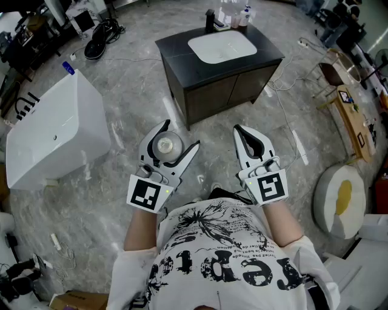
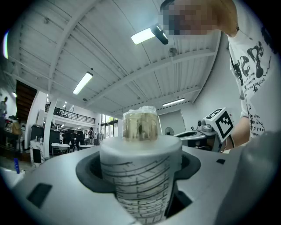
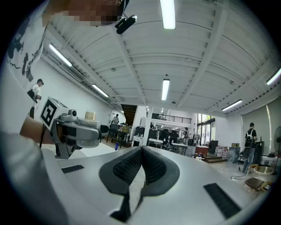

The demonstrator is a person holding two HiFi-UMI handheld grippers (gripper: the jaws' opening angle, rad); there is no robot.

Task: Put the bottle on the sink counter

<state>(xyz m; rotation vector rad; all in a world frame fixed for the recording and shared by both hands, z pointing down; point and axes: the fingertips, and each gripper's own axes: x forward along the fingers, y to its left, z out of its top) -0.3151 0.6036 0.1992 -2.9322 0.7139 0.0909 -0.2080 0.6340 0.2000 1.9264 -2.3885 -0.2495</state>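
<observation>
My left gripper [image 1: 174, 138] is shut on a white bottle [image 1: 166, 145] with a clear cap, held upright in front of my chest. In the left gripper view the bottle [image 2: 140, 171] fills the space between the jaws, its dark line print showing and its clear cap [image 2: 140, 124] on top. My right gripper [image 1: 244, 139] hangs beside it, shut and holding nothing; its black pads [image 3: 139, 165] meet in the right gripper view. The sink counter [image 1: 182, 48], dark with a white basin [image 1: 222, 46], stands ahead across the grey floor.
Small bottles [image 1: 237, 17] and a black faucet [image 1: 210, 19] stand at the counter's back edge. A white bathtub [image 1: 51, 130] sits on the floor at the left. Cables [image 1: 285, 85], a wooden bench [image 1: 354, 115] and a round white-and-yellow thing [image 1: 341, 200] lie to the right.
</observation>
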